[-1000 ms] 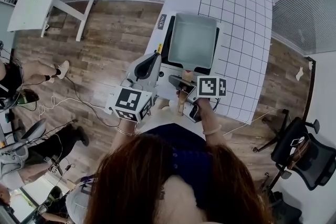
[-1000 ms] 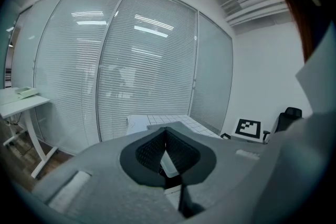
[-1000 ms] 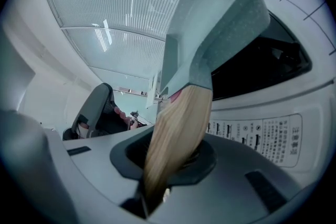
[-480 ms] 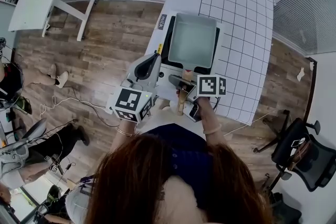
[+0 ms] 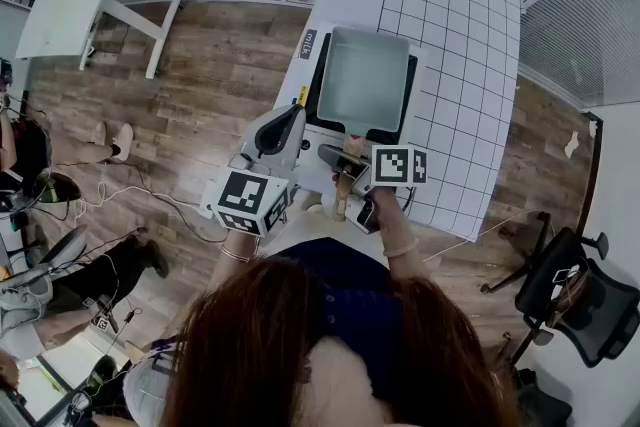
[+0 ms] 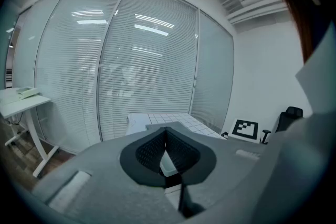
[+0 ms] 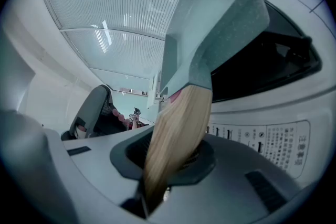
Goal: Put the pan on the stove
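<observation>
Matt speckled pan (image 5: 365, 80), seemingly wooden handle (image 7: 173, 134)

Open gridded tabletop (image 5: 465, 35) right of and beyond the stove (image 5: 316, 87), pan (image 5: 365, 80) across its top.

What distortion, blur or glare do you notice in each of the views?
Head view: the white gridded table looks fisheye-bent. Left gripper view: dark round vignette; bright streaks of reflected light on the glass wall with blinds. Right gripper view: the pale wooden handle of the grey-green square pan is close and soft; print on the white stove is sharper.
</observation>
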`<state>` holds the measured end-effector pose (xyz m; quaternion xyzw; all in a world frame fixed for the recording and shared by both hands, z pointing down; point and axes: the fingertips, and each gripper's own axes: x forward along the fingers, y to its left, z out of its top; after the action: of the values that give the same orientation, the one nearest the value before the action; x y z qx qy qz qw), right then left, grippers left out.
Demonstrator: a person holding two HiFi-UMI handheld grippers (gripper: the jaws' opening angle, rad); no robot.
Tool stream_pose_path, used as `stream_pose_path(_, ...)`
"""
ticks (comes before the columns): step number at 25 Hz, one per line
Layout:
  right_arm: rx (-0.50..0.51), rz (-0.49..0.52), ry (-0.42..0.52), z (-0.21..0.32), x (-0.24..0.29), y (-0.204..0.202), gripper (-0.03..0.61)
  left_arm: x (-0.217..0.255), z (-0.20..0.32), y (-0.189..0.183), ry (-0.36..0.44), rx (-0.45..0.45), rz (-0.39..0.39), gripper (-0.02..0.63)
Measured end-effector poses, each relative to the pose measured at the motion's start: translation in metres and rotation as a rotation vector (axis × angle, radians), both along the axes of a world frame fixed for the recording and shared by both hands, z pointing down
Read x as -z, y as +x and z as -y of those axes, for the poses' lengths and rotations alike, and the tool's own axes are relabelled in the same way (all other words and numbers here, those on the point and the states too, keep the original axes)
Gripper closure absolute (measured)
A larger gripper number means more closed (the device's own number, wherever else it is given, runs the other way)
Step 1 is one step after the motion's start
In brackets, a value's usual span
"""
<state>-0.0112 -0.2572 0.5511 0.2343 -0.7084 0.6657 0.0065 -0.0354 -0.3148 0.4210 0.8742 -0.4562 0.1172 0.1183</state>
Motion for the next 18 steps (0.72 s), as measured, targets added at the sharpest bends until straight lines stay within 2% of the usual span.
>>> stream_pose_path(12,-0.013,0.028,0.006,0.0016,-0.0003,-0.0009,0.498,-0.0003,-0.0029,-0.0017,0.001,0.010,0.007,0.604)
stream_pose_path(18,-0.038,0.088,-0.006,0.0027,0.0018,-0.0008,0.488,0.0013,-0.0070,-0.0013,0.003,0.010,0.010,0.603)
